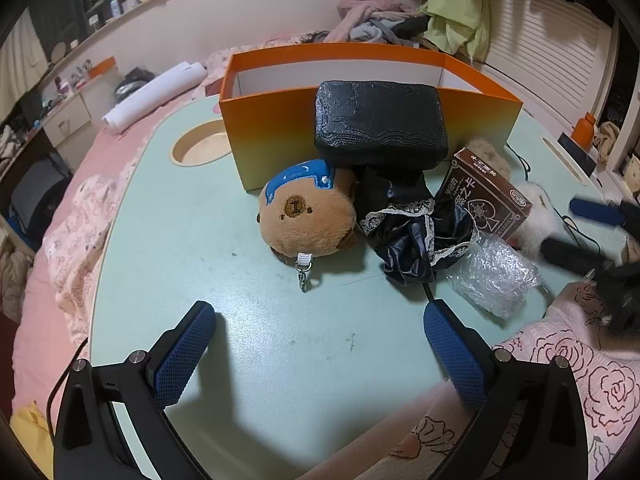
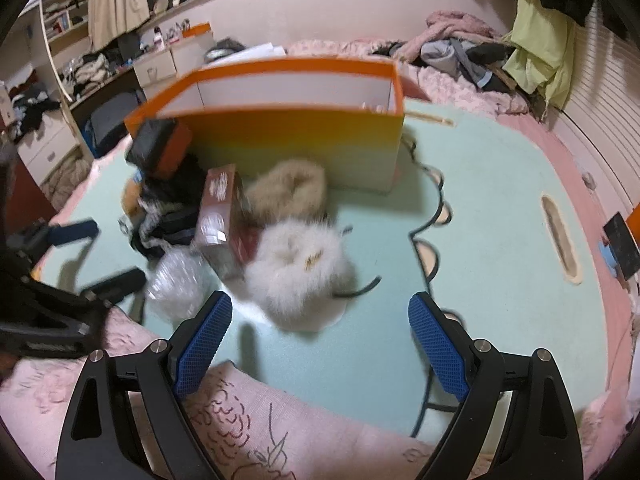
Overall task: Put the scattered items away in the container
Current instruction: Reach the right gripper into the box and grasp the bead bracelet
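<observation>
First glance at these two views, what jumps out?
The orange box dominates, standing open at the far side of the pale green table. A clutter sits pressed against its front: a black case leaning on the wall, a brown plush below it, and a white fluffy item nearest the right gripper. Both the right and left gripper stand open and empty over bare table.

My left gripper (image 1: pixel 320 344): black angular frame, two fingers with blue cross-hatched pads (image 1: pixel 182 360), round silver screws (image 1: pixel 138 357) at the finger joints, thin black cable (image 1: pixel 64 376) at its left side. My right gripper (image 2: pixel 320 332): same black frame, blue pads (image 2: pixel 202 340), silver screws (image 2: pixel 482 345). Clothing (image 1: pixel 600 376): pink, printed with dark outlined roses.
</observation>
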Available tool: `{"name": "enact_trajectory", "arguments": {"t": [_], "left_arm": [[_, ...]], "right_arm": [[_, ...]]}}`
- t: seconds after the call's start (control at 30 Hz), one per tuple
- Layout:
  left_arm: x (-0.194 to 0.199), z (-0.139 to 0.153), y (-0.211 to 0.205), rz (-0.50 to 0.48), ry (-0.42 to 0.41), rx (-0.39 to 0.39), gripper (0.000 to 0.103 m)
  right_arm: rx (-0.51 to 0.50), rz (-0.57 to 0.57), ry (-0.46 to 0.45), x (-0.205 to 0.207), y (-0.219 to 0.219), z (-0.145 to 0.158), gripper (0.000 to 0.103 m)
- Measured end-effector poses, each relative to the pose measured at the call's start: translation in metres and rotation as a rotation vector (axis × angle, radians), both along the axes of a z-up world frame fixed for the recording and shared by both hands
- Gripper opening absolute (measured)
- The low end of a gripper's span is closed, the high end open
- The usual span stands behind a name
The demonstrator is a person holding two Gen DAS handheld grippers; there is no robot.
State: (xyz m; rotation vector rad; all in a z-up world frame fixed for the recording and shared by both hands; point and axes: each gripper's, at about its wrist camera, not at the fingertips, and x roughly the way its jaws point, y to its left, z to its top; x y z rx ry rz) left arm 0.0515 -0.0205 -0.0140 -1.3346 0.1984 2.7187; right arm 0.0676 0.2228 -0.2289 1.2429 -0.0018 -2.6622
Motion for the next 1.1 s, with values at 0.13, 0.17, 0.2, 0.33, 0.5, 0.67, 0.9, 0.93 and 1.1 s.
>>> {"name": "enact_trajectory", "arguments": {"t": [0.13,0.17,0.2,0.33,0.5,0.67,0.9,0.93,1.1], "left_arm": [[0.001,0.000,0.000,0.000,0.000,0.000,0.103],[0.001,0.000,0.000,0.000,0.000,0.000,0.103],[0.001,0.000,0.000,0.000,0.000,0.000,0.103],[0.001,0.000,0.000,-0.001,0.000,0.000,0.103],[0.001,0.000,0.000,-0.001,0.001,0.000,0.103],[0.001,0.002,0.001,-0.004,0.005,0.002,0.103],[0.002,0.002,0.001,-0.008,0.011,0.003,0.103],[0.002,0.002,0.001,-0.008,0.011,0.004,0.103],[0.002,0.002,0.001,-0.008,0.011,0.004,0.103]], "right_arm": [[-0.022,0.011,0.073,-0.008,0.006,0.037,0.086],[-0.033,0.007,0.088,-0.014,0.008,0.049,0.085],[-0.044,0.003,0.093,-0.024,0.010,0.061,0.080],[-0.016,0.003,0.020,-0.080,0.001,0.084,0.047],[0.201,0.004,-0.120,-0.154,-0.034,0.063,0.021],[0.455,-0.072,-0.221,-0.196,-0.054,0.027,0.019],[0.604,-0.159,-0.300,-0.212,-0.055,-0.005,0.022],[0.627,-0.163,-0.305,-0.213,-0.055,-0.009,0.023],[0.630,-0.140,-0.277,-0.214,-0.059,-0.009,0.016]]}}
